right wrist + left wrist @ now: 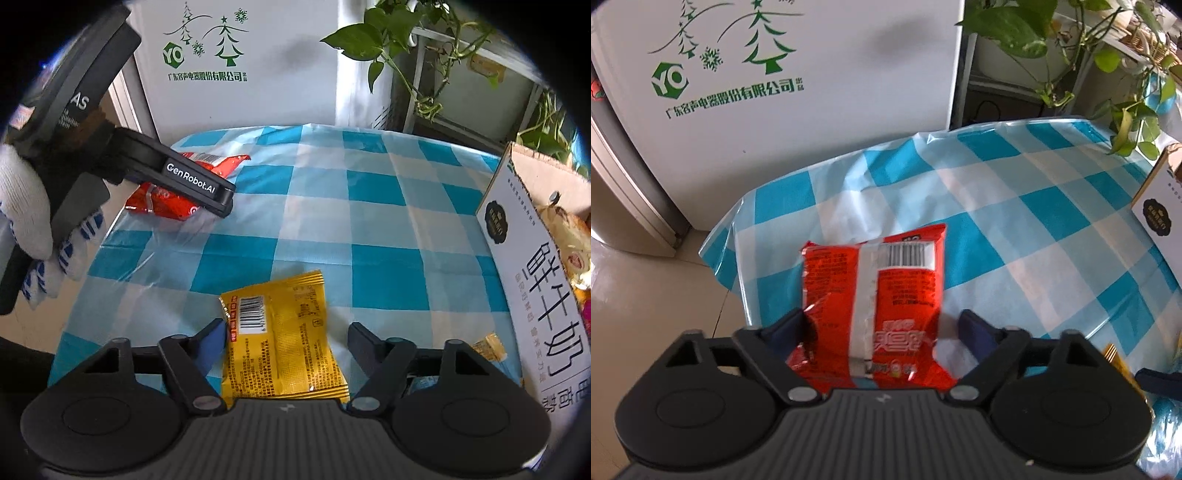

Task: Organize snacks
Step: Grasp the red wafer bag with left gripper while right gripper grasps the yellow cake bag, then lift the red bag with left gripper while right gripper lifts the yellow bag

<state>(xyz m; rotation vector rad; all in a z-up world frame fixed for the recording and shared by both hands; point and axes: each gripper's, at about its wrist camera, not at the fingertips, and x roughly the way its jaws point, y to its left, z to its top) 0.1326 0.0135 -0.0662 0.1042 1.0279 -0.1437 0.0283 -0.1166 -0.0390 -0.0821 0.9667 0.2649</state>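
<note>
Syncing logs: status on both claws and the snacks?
Left claw open around red packet. Right claw open around yellow packet. Nothing blocking.

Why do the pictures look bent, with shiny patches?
Left wrist view: the fisheye lens curves the table edge, and light glares off the red snack packet. Right wrist view: dark rounded corners, and the yellow snack packet looks slightly blurred.

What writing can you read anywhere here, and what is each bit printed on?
"广东容声电器股份有限公司": white fridge.
"YO": green logo, same fridge.
"GenRobot.AI": left claw.
"鲜牛奶": milk carton box.
Red snack bag, yellow snack bag: barcodes, fine print too blurred to read.
</note>
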